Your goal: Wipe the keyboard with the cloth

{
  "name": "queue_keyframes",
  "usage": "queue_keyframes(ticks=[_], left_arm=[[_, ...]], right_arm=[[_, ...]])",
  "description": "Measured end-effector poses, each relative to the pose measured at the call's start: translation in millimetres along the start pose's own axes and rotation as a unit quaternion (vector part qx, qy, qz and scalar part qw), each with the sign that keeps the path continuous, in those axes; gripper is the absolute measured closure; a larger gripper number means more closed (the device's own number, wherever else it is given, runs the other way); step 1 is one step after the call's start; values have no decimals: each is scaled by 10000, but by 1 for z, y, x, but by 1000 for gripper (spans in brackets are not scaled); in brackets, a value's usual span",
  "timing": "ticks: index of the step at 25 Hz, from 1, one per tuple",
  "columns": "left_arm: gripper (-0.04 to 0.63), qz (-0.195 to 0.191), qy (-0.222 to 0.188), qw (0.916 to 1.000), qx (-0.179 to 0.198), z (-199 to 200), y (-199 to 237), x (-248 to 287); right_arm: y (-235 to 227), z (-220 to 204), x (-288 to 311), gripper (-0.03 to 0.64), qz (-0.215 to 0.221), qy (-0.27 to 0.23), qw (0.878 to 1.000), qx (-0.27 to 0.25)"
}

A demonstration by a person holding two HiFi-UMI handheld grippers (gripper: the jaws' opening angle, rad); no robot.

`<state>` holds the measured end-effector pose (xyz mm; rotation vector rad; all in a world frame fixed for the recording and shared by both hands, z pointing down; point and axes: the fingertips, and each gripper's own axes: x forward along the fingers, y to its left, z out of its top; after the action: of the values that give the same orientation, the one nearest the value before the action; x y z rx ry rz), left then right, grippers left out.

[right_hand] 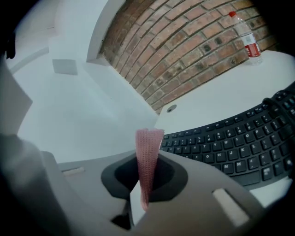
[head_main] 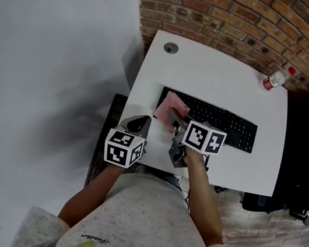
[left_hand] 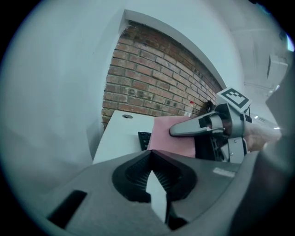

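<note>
**Right gripper (right_hand: 146, 184).** I read its jaws as clenched on the pink knitted cloth (right_hand: 148, 156). In the right gripper view the cloth is pinched between them as a narrow folded strip that rises above the jaw tips. In the head view the free part of the cloth spreads out ahead of the jaws, over the left end of the black curved keyboard (right_hand: 230, 147). I cannot tell whether it rests on the keys or hangs just above them.

**Left gripper (left_hand: 154, 177).** Its jaws are pressed together with nothing between them. In the head view it sits over the near left edge of the white rectangular table (head_main: 211, 71), beside the right gripper and clear of the keyboard. Its camera looks across at the right gripper, where the cloth shows as a flat pink sheet under the jaws, covering the keyboard's left corner.

**Work surface.** The keyboard lies across the middle of the table, its long side running along the near edge. Its right part is uncovered. A round grey cable grommet (head_main: 171, 48) sits in the far left corner of the table. A clear plastic water bottle with a red cap (head_main: 275, 79) stands near the far right corner, well apart from the keyboard.

**Surroundings.** A red brick wall (head_main: 233, 15) runs behind the table, and a plain white wall (head_main: 50, 42) closes the left side.
</note>
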<state>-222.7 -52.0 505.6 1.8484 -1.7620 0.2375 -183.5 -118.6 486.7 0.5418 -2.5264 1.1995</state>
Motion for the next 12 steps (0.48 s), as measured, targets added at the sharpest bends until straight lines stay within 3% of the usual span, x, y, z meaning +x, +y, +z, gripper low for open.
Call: queue_keyframes(ticks=[6,12], left_arm=[[598,-7,43,10000,10,-2,14,-8],[598,-119,132,9998,95,-2,15,-4]], right_arm=[[7,-16,27,591,98,51,9997,215],[-1,-26,34,591,-92,104,9996,262]])
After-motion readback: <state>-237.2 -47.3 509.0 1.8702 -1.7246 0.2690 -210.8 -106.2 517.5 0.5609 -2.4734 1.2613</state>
